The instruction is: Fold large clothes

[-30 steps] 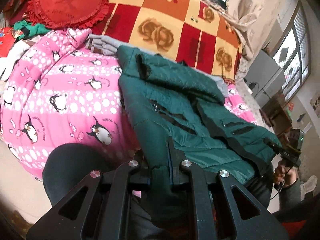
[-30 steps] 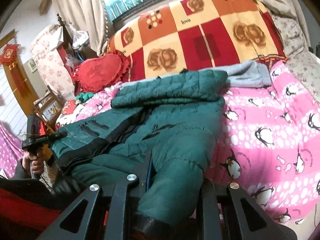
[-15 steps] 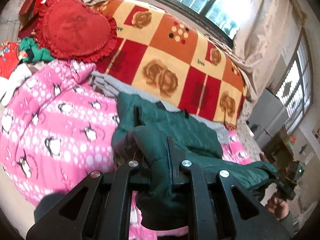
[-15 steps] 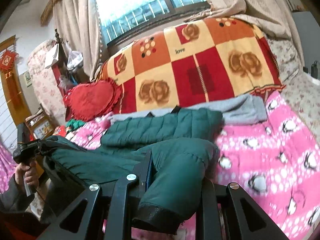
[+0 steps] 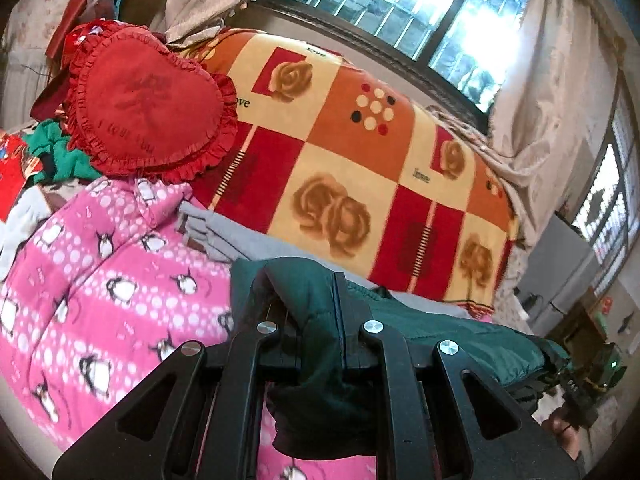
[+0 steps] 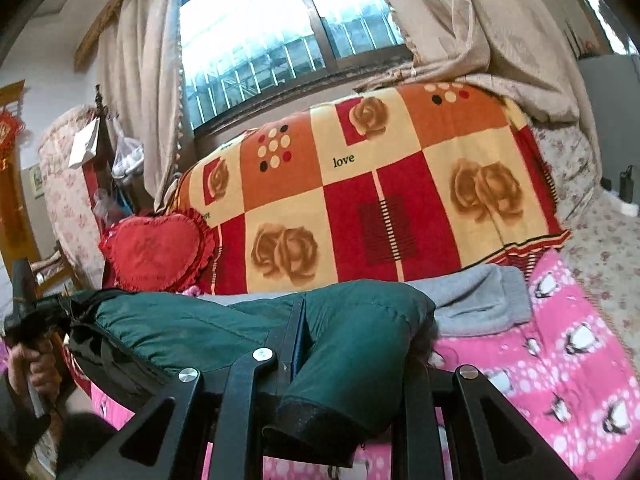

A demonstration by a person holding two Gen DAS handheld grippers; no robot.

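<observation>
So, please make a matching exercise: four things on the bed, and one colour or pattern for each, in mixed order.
Things:
1. jacket
2. heart cushion
3. blanket with penguins
4. folded cloth behind the jacket

Colours:
A. grey
B. dark green
C. pink
D. red

Pairs: 1-B, 2-D, 3-C, 4-A

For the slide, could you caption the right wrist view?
Right gripper shut on a green padded jacket, lifting it over the pink penguin blanket.
</observation>
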